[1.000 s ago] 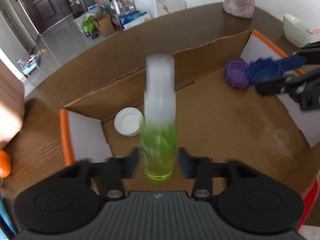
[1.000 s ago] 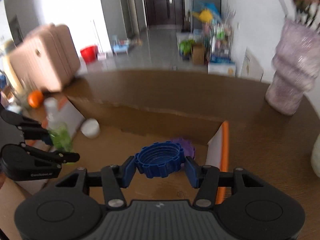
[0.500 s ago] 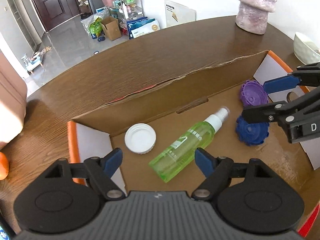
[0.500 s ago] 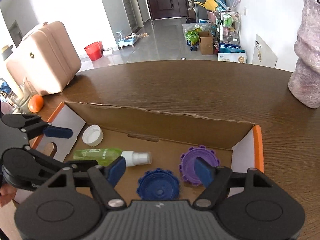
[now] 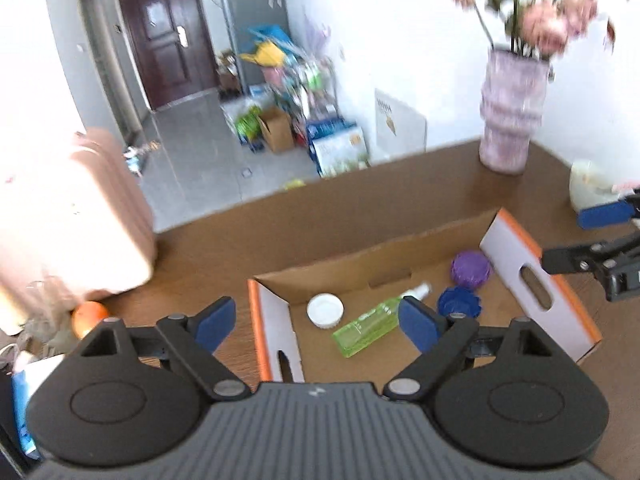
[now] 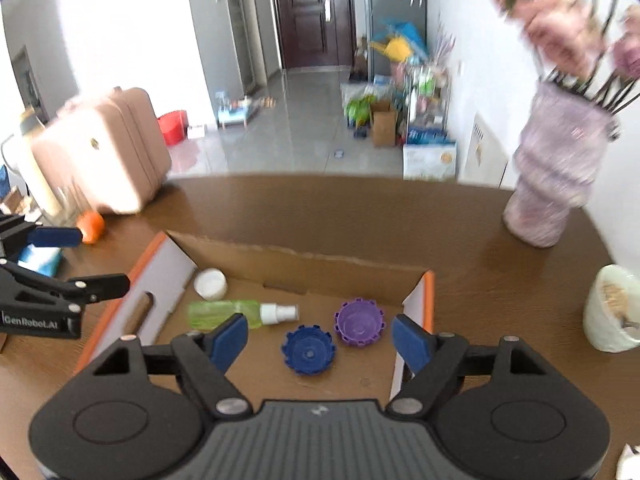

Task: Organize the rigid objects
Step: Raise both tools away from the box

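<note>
A shallow cardboard box (image 5: 516,236) (image 6: 304,264) with orange-edged ends lies on the brown table. Inside it lie a green spray bottle (image 5: 370,324) (image 6: 232,313) on its side, a white lid (image 5: 325,310) (image 6: 210,283), a blue toothed cap (image 5: 459,302) (image 6: 309,353) and a purple toothed cap (image 5: 470,269) (image 6: 359,323). My left gripper (image 5: 316,322) hovers above the box's near left end, its jaws opening with nothing held between them. My right gripper (image 6: 320,338) hangs above the box's near right part, jaws also opening and empty. Each gripper shows at the edge of the other's view.
A purple vase (image 5: 512,116) (image 6: 556,172) of flowers stands at the table's far right, a pale bowl (image 5: 588,184) (image 6: 614,308) nearer. An orange (image 5: 89,316) (image 6: 90,227) lies left of the box. A pink suitcase (image 6: 100,152) stands beyond the table's left edge.
The left gripper let go of the green bottle, now lying in the box; the right released the blue cap beside the purple one. Both opened and rose away from the box.
</note>
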`<state>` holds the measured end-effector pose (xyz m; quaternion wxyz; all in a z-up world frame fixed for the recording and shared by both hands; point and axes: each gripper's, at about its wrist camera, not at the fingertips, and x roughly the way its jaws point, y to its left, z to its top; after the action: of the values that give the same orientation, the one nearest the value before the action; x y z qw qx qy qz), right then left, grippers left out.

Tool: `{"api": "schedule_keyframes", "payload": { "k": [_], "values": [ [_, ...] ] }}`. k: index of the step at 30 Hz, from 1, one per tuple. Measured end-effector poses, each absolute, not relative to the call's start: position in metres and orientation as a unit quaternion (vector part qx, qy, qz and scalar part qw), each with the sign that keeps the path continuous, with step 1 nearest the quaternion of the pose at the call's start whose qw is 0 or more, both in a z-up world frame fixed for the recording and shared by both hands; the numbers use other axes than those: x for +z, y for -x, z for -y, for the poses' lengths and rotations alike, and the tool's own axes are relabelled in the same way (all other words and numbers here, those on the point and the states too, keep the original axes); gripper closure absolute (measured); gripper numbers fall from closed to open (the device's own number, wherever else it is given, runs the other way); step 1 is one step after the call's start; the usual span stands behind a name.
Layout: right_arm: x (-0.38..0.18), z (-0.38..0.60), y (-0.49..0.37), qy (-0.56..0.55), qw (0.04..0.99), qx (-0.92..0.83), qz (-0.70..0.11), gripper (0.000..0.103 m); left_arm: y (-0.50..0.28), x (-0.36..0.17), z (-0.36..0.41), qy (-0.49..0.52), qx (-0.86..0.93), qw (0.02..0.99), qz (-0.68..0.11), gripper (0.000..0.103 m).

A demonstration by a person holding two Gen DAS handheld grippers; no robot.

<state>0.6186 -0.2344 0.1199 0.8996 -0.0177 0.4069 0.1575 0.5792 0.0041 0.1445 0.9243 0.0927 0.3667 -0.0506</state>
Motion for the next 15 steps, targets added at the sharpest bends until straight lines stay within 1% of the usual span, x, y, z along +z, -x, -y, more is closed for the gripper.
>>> {"api": "schedule_keyframes", "payload": {
  "k": [4, 9, 15],
  "values": [
    [0.162, 0.240, -0.576, 0.024, 0.915, 0.156, -0.372, 0.021, -0.539, 0.183, -0.005, -0.087, -0.033, 0.941, -0.325, 0.012],
    [0.213, 0.247, -0.521, 0.022, 0.937, 0.160, -0.309, 0.016, -0.483, 0.223, -0.001, -0.082, -0.014, 0.962, -0.259, 0.008],
    [0.247, 0.251, -0.465, 0.017, 0.954, 0.158, -0.255, 0.014, -0.427, 0.255, 0.002, -0.068, -0.007, 0.978, -0.198, 0.005]
  ]
}}
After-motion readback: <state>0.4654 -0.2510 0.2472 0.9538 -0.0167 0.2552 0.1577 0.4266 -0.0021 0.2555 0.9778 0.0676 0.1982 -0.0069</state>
